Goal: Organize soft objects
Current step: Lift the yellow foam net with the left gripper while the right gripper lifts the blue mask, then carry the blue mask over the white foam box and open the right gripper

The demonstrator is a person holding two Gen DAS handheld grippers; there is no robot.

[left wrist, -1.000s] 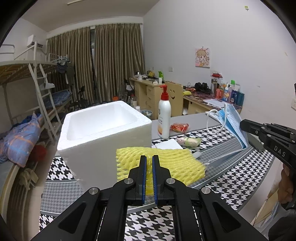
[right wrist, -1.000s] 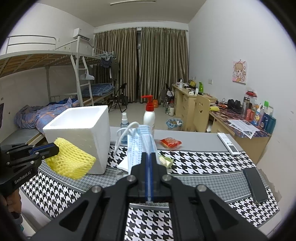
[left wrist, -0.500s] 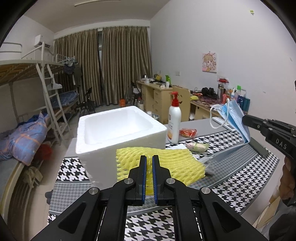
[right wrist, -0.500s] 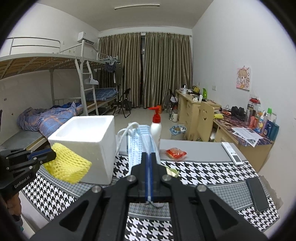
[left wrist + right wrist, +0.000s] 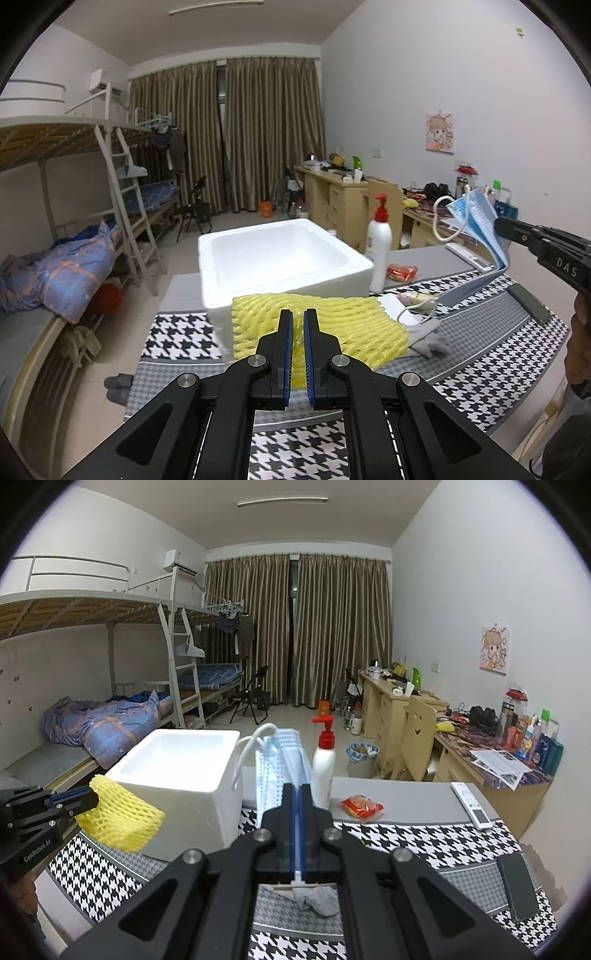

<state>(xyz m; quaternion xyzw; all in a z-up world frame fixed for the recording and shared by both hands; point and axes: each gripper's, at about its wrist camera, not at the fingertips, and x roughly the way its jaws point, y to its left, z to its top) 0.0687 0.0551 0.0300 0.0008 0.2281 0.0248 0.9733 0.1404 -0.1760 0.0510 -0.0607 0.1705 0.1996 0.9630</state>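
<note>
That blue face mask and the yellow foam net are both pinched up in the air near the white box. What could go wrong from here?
The face mask hangs from the right gripper by one thin edge, so it might slip free. Its dangling ear loop could snag the pump bottle close beside it and tip it. The foam net, held by the left gripper, is springy and may catch on the rim of the foam box rather than drop inside.

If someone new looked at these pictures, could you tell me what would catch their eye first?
The yellow foam net pinched in the left gripper, held up just before the white foam box. Then the blue masks clamped in the right gripper, above the houndstooth table.
</note>
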